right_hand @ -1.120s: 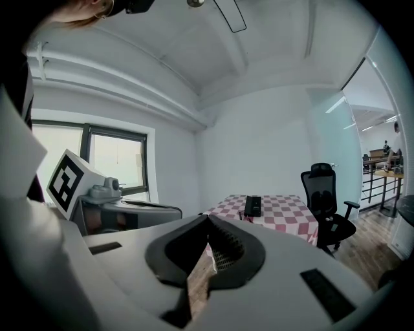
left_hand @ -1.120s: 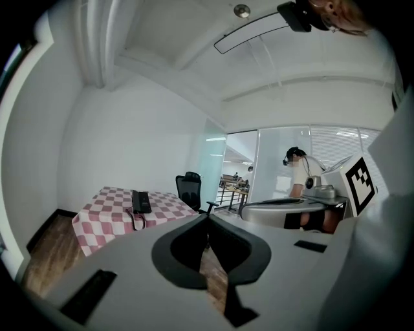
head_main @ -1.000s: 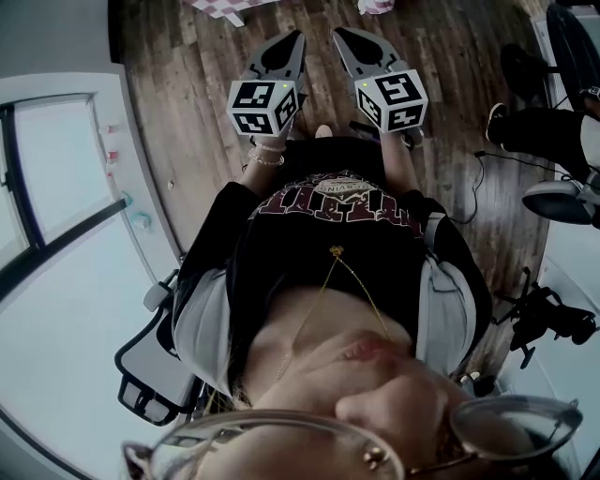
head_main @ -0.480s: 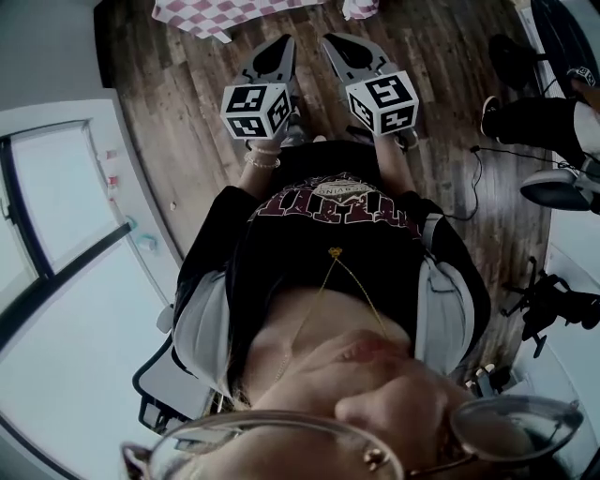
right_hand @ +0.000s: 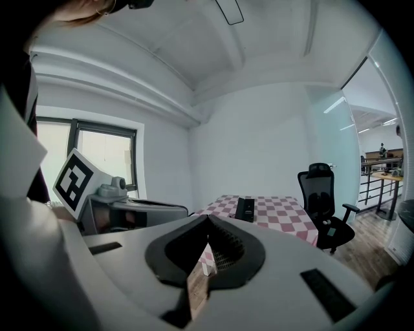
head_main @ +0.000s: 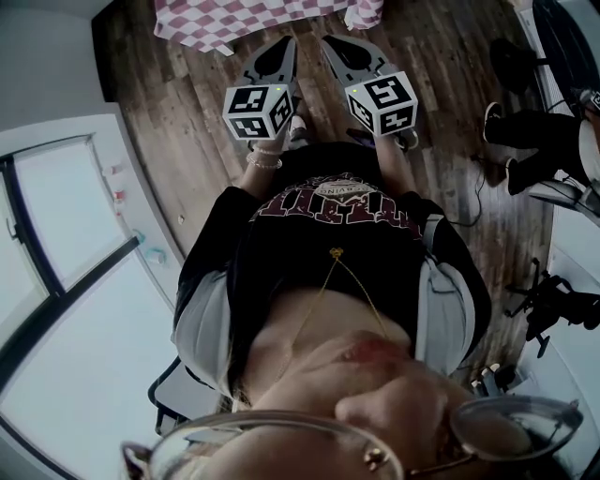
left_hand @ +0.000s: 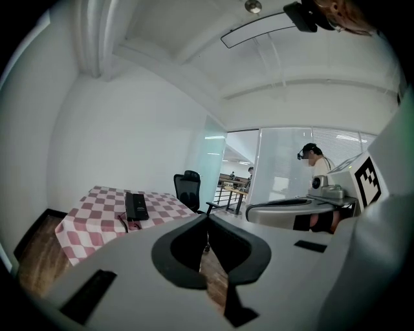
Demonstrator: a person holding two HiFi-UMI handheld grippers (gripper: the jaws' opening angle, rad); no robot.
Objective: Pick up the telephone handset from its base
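The black telephone (left_hand: 136,205) lies on a table with a red-and-white checkered cloth (left_hand: 90,223), its handset resting on the base and a cord trailing at its near side. It sits well ahead of my left gripper (left_hand: 207,217), whose jaws are shut and empty. In the right gripper view the telephone (right_hand: 244,209) lies on the same table (right_hand: 281,213), far beyond my right gripper (right_hand: 208,218), also shut with nothing in it. From the head view both grippers, left (head_main: 287,41) and right (head_main: 330,41), point side by side at the cloth's near edge (head_main: 253,19); the telephone is out of that view.
A black office chair (right_hand: 321,194) stands at the table's far side. Wooden floor (head_main: 197,112) lies between me and the table. A person wearing a headset (left_hand: 315,161) stands behind glass. Someone's legs (head_main: 539,131) and camera gear (head_main: 553,305) are at my right.
The checkered table has slid further into the top of the head view as both grippers moved level toward it. Both stay shut.
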